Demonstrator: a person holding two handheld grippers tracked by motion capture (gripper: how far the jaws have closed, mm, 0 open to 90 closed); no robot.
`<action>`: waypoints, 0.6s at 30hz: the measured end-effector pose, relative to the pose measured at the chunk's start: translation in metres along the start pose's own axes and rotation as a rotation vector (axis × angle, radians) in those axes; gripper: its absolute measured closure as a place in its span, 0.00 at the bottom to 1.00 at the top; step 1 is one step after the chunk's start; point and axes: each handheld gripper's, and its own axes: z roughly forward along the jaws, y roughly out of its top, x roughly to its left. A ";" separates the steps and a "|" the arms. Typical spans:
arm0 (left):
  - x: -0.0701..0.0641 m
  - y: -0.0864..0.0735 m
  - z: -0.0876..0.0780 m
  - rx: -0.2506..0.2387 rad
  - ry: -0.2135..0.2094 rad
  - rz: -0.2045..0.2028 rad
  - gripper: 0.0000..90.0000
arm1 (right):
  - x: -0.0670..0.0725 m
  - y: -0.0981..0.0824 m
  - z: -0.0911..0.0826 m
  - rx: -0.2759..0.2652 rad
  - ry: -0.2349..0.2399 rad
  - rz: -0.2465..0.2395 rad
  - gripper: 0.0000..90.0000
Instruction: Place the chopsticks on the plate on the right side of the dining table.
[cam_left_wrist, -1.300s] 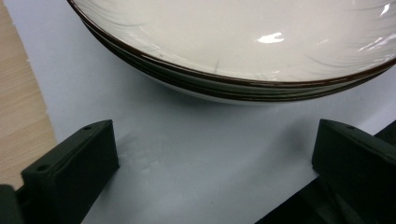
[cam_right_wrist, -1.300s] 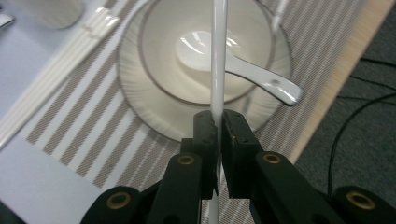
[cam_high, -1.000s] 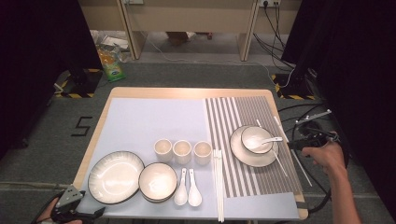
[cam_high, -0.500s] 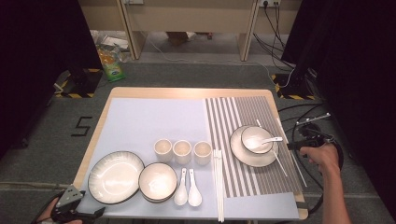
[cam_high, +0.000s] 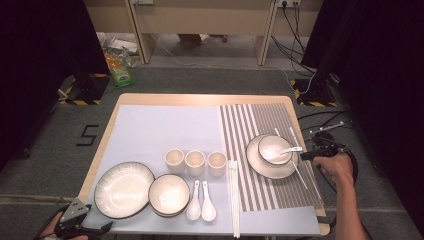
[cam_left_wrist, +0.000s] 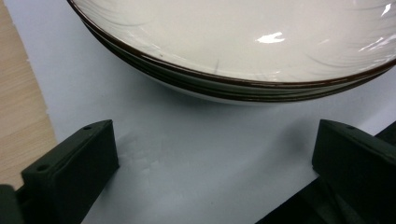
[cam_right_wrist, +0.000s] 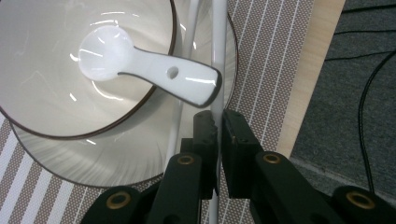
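The right gripper (cam_right_wrist: 218, 128) is clamped on one thin white chopstick (cam_right_wrist: 218, 56), which lies along the right side of the cream, dark-rimmed ceramic plate (cam_right_wrist: 56, 154) that carries a bowl with a white spoon (cam_right_wrist: 154, 70). The chopstick looks light, stiff and glossy, so it may slip or swivel; a grip nearer its middle seems steadier. The left gripper (cam_left_wrist: 215, 154) stands apart, empty, near a stack of large shallow plates (cam_left_wrist: 243, 42).
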 end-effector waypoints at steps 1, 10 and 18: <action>0.000 0.000 0.000 0.000 0.000 0.000 0.00 | 0.000 0.000 0.001 -0.005 -0.004 -0.004 0.94; 0.000 0.000 0.000 0.000 0.001 -0.001 0.00 | 0.001 0.003 0.012 -0.009 0.013 -0.013 0.94; 0.000 0.000 0.000 0.000 0.000 -0.001 0.00 | 0.002 0.005 0.020 -0.002 0.019 -0.003 0.94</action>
